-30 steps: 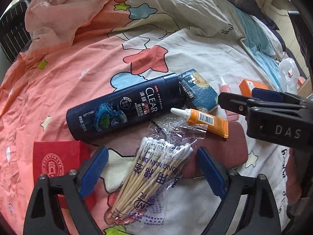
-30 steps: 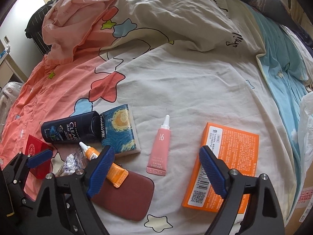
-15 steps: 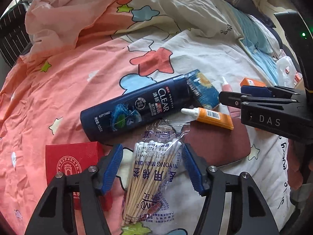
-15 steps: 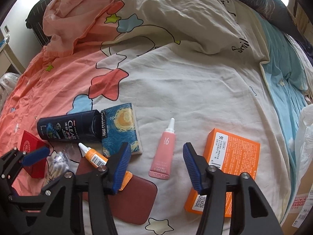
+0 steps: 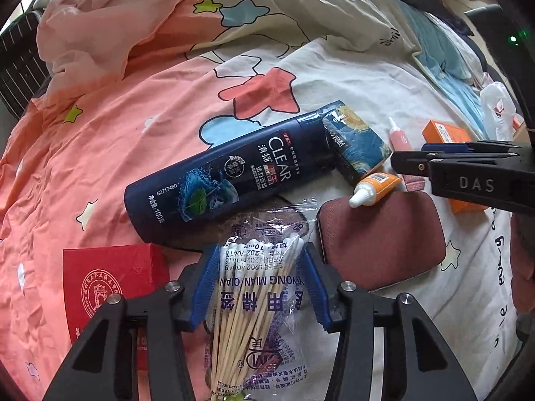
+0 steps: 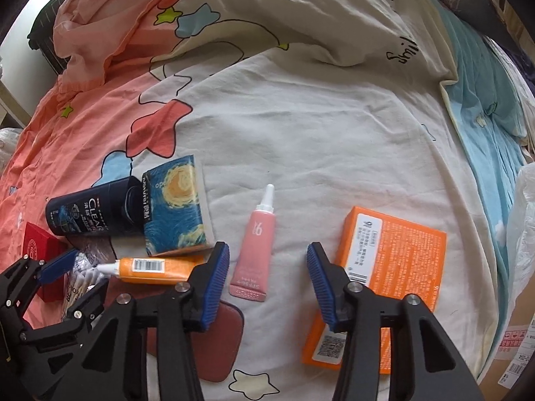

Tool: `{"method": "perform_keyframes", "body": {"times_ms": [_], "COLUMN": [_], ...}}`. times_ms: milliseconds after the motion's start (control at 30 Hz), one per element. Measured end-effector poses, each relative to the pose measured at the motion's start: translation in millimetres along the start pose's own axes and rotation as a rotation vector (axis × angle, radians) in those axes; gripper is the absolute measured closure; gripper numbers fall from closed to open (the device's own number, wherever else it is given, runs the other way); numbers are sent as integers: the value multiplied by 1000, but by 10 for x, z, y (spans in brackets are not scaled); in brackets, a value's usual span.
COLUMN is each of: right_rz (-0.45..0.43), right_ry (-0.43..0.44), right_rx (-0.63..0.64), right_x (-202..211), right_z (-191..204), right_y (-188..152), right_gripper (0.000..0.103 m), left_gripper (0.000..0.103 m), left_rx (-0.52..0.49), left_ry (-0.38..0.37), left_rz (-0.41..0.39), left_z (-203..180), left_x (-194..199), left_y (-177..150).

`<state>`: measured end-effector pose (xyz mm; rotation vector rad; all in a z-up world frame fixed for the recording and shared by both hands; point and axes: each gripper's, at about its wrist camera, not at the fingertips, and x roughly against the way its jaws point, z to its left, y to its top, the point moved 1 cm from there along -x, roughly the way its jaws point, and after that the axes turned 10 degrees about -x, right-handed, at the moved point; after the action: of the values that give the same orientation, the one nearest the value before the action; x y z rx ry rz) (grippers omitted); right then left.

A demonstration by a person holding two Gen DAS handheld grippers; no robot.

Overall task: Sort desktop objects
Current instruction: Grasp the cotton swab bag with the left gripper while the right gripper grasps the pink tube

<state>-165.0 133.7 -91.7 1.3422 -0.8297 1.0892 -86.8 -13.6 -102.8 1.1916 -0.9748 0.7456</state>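
Note:
A clear bag of cotton swabs lies lengthwise between the blue pads of my left gripper. Its jaws are closing and both pads touch the sides of the bag. On the white sheet a pink tube lies between the fingers of my right gripper, cap pointing away. These jaws are closing too. The left pad is almost at the tube, while the right pad stands clear of it. In the left wrist view the right gripper's black body comes in from the right.
A dark blue shampoo bottle, a starry-print tissue pack, an orange tube and a brown-red case crowd the space between the grippers. A red box lies left, an orange box right. Rumpled bedding rises behind.
Both pairs of jaws have narrowed a lot: the left onto the swab bag, the right around the pink tube. Both hands stayed roughly in place.

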Motion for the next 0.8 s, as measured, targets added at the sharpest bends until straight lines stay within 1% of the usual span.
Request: {"method": "perform_keyframes", "body": {"times_ms": [33, 100, 133, 167, 233, 267, 367, 433, 533, 700, 800], "right_rz": [-3, -5, -3, 0, 2, 0, -8, -10, -5, -24, -35], "right_ry": [-16, -38, -36, -34, -35, -41, -56, -49, -28, -34, -21], "right_rx": [8, 17, 13, 10, 9, 17, 32, 28, 4, -4, -15], "right_x": [-14, -34, -34, -34, -33, -31, -21, -7, 21, 144, 228], "right_z": [29, 70, 67, 64, 65, 77, 106, 102, 59, 19, 1], "right_y": [-3, -4, 1, 7, 12, 6, -22, -44, -69, -96, -86], "right_gripper": [61, 65, 69, 74, 83, 85, 85, 85, 85, 85, 85], "left_gripper": [60, 63, 70, 73, 76, 77, 80, 81, 81, 81, 81], "left_rx": [-5, -16, -22, -23, -18, -14, -10, -9, -4, 2, 1], "left_ry": [4, 8, 7, 2, -6, -8, -14, -15, -19, -27, -28], "left_rz": [-1, -3, -6, -8, -9, -10, -10, -9, -1, 2, -2], "left_z": [-12, -28, -31, -28, -16, -7, 6, 5, 3, 10, 16], "left_x": [1, 2, 8, 12, 14, 16, 24, 31, 50, 116, 173], "left_y": [3, 14, 17, 17, 16, 16, 9, 1, -9, -17, -15]}}
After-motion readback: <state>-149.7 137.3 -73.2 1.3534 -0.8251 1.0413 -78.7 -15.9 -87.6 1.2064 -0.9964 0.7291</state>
